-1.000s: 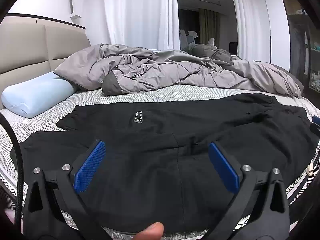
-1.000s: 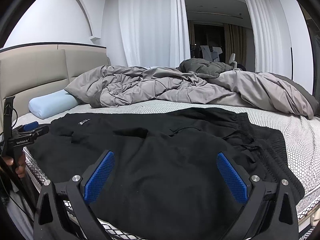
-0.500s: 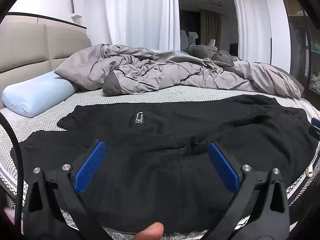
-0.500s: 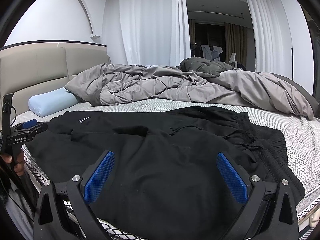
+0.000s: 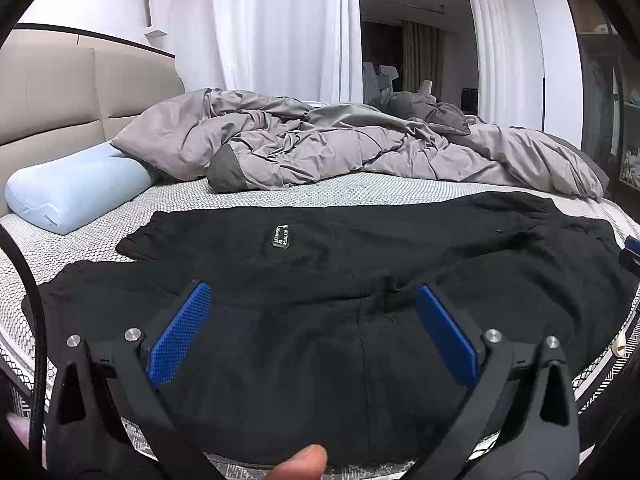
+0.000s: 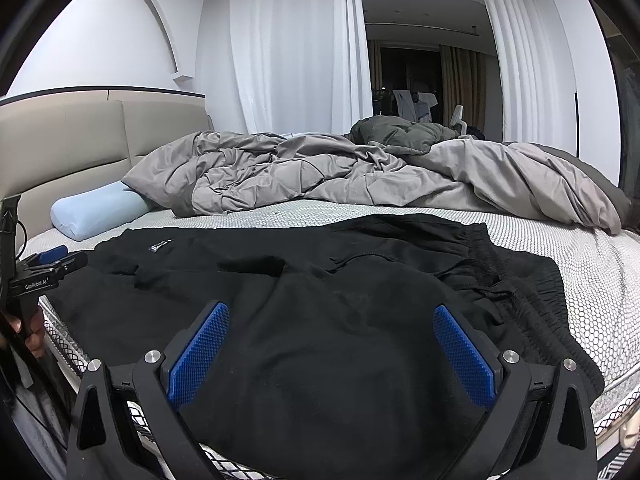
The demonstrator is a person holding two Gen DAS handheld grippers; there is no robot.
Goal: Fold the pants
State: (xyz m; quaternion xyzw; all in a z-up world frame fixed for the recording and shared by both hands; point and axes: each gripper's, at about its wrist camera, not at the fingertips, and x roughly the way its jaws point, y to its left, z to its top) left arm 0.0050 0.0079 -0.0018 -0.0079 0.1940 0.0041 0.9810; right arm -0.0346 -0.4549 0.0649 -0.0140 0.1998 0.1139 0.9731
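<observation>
Black pants [image 5: 320,320] lie spread across the near side of the bed, legs to the left, elastic waistband [image 6: 516,280] to the right, a small label [image 5: 282,237] on the far leg. My left gripper [image 5: 312,296] is open and empty, held above the legs near the bed's front edge. My right gripper [image 6: 332,316] is open and empty, held above the seat area left of the waistband. The left gripper also shows in the right wrist view [image 6: 44,272] at the far left.
A crumpled grey duvet [image 5: 340,148] fills the far half of the bed. A light blue pillow [image 5: 76,192] lies at the left by the beige headboard [image 5: 80,92]. White patterned mattress [image 6: 592,276] shows right of the pants. Curtains [image 6: 300,48] hang behind.
Both grippers have barely moved; the views drift slightly. The pants lie as before.
</observation>
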